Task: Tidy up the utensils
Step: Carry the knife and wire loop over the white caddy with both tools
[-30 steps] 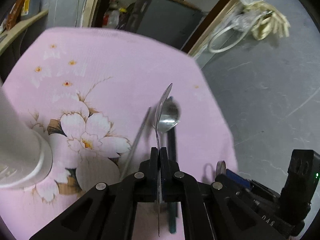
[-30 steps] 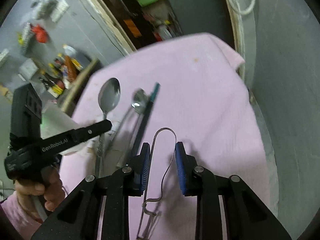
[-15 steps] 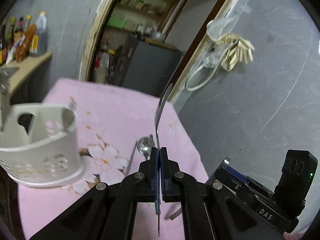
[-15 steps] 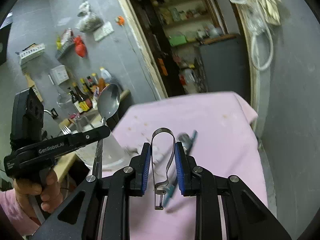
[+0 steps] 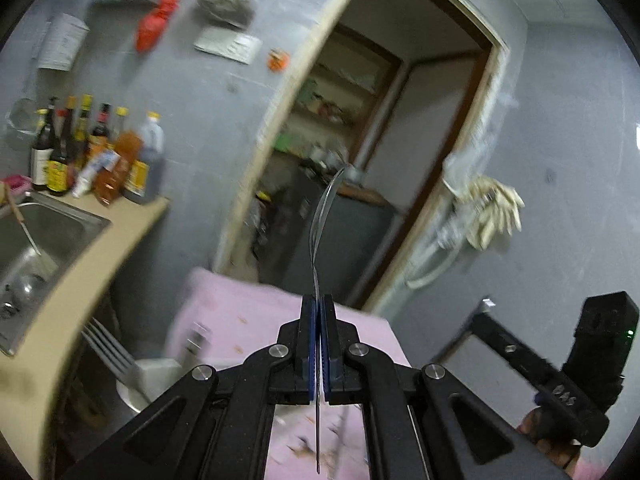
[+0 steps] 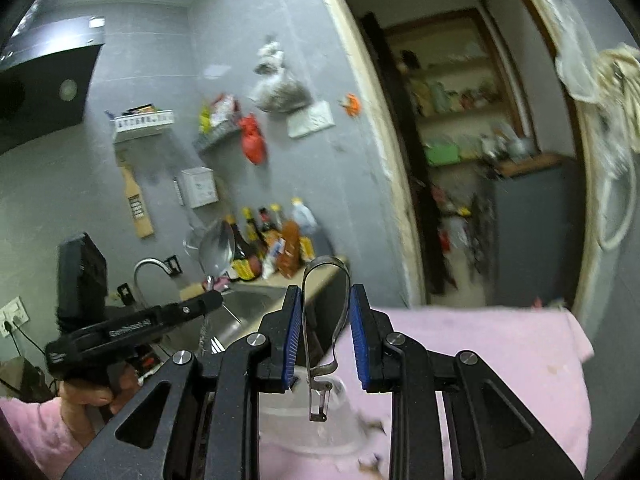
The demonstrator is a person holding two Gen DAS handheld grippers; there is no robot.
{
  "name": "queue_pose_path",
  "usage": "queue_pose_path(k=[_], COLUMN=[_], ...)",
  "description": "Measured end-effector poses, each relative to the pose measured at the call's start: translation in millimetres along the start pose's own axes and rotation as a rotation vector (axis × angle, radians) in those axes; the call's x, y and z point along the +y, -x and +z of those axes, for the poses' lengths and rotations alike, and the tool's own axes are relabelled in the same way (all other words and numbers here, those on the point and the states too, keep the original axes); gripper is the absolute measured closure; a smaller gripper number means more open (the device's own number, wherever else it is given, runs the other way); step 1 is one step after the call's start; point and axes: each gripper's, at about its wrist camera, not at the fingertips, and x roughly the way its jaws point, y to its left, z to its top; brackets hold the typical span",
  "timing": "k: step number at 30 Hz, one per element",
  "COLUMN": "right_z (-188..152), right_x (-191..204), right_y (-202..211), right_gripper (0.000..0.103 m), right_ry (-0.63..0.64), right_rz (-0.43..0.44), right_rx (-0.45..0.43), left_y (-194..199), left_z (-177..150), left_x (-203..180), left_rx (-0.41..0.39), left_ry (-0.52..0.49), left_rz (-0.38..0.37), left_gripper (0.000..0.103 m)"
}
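Observation:
My left gripper (image 5: 317, 300) is shut on a metal spoon (image 5: 326, 216) that stands edge-on above the pads, high over the pink flowered cloth (image 5: 240, 312). The right wrist view shows the same spoon's bowl (image 6: 218, 248) above the left gripper (image 6: 208, 304), which a hand holds. My right gripper (image 6: 325, 292) is shut on a loop-handled metal peeler (image 6: 320, 360), its blade end hanging below the blue pads. A white utensil holder (image 5: 148, 380) with a fork (image 5: 108, 348) in it stands low on the left. The holder (image 6: 320, 420) lies blurred under the right gripper.
A steel sink (image 5: 44, 236) and a row of sauce bottles (image 5: 100, 160) sit on the beige counter at left. The faucet (image 6: 150, 268) shows in the right wrist view. An open doorway (image 5: 360, 160) to a pantry is straight ahead. The right gripper's body (image 5: 560, 380) is at lower right.
Both grippers have risen and tilted up from the table, carrying the spoon and the peeler. The views now face the wall and doorway, and the holder has dropped to the bottom.

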Motion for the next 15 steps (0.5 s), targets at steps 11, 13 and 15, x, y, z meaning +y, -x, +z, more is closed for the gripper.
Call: queue_pose_path(k=[11,13,15], right_z=[-14,-22,-33], right_x=[34,33,31], right_y=[-57,-64,-70], right_gripper=[0.082,0.082,0.082], right_ry=[0.101,0.101,0.096], right_rz=[-0.075,-0.086,-0.096], right_rx=[0.076,0.101,0.126], left_y=[-40,-44,-48], left_z=[5,-2,-10], left_x=[94,96,95], left_rx=[-0.075,-0.081,-0.085], left_ry=[0.146,0.132,0.107], left_rz=[-0.005,0.001,0.019], left_gripper=[0.1,0.1,0.1])
